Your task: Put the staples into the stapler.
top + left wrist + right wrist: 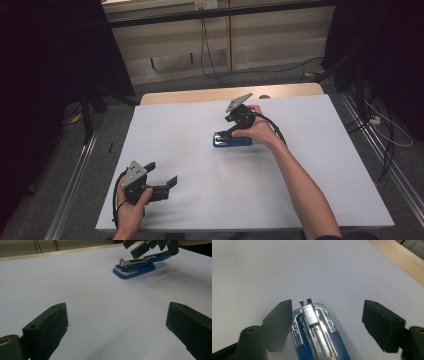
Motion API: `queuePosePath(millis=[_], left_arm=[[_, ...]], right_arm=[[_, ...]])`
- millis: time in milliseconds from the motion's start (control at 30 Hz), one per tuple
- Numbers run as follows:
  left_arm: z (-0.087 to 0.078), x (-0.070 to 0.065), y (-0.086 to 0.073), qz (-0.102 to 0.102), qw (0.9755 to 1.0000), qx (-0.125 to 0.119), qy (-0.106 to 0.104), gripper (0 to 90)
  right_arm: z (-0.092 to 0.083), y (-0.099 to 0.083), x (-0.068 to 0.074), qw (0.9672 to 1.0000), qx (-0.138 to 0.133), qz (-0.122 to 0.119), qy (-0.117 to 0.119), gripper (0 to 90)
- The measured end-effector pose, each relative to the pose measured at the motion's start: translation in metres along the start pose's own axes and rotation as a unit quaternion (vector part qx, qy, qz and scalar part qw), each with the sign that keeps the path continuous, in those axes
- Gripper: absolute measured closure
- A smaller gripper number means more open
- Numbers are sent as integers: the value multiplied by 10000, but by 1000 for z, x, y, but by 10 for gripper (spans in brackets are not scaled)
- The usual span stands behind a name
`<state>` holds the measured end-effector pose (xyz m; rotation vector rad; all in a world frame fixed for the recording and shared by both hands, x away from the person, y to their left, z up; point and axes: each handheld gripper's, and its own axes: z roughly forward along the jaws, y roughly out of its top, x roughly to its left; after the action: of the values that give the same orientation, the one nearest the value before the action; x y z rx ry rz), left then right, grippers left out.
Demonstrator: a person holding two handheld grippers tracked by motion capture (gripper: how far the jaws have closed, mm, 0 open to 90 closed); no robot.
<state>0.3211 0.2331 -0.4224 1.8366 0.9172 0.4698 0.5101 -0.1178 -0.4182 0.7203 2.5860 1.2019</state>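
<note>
A blue stapler [232, 141] lies flat near the middle of the white table [200, 200]. Its chrome staple channel is exposed, with a strip of staples at the front end [308, 313]. My right gripper [221, 135] points down over it, open, with the stapler [317, 327] between the jaws. The left jaw sits against the stapler's side and the right jaw stands well clear. My left gripper [162, 172] rests open near the table's front left corner with nothing between its jaws. From there the stapler [133, 267] and the right gripper [136, 247] lie ahead.
A strip of wooden tabletop [200, 95] shows beyond the far edge of the white cover. Cables [210, 55] run over the floor behind the table, and dark stands flank it on both sides. White surface stretches between the two grippers.
</note>
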Motion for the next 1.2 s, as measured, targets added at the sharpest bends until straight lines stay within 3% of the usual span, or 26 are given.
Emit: queuePosePath(millis=[267, 433, 567, 733, 933, 1200], left_arm=[[-1, 1, -1, 0, 10000, 24, 25, 43], [-1, 1, -1, -29, 10000, 7, 23, 43], [0, 0, -1, -9, 10000, 16, 3, 43], [0, 0, -1, -31, 10000, 29, 9, 43], [0, 1, -1, -31, 10000, 45, 15, 43], [1, 0, -1, -1, 10000, 67, 15, 43]], right_arm=[[-6, -5, -1, 9976, -350, 490, -349, 115], [-8, -2, 3, 9952, -461, 549, -665, 50], [-11, -2, 6, 9929, -604, 730, -714, 48], [-14, -5, 8, 9906, -460, 798, -1016, 66], [-24, -9, 14, 9836, -831, 920, -1310, 66], [-32, -20, 23, 9796, -927, 1033, -1452, 56]])
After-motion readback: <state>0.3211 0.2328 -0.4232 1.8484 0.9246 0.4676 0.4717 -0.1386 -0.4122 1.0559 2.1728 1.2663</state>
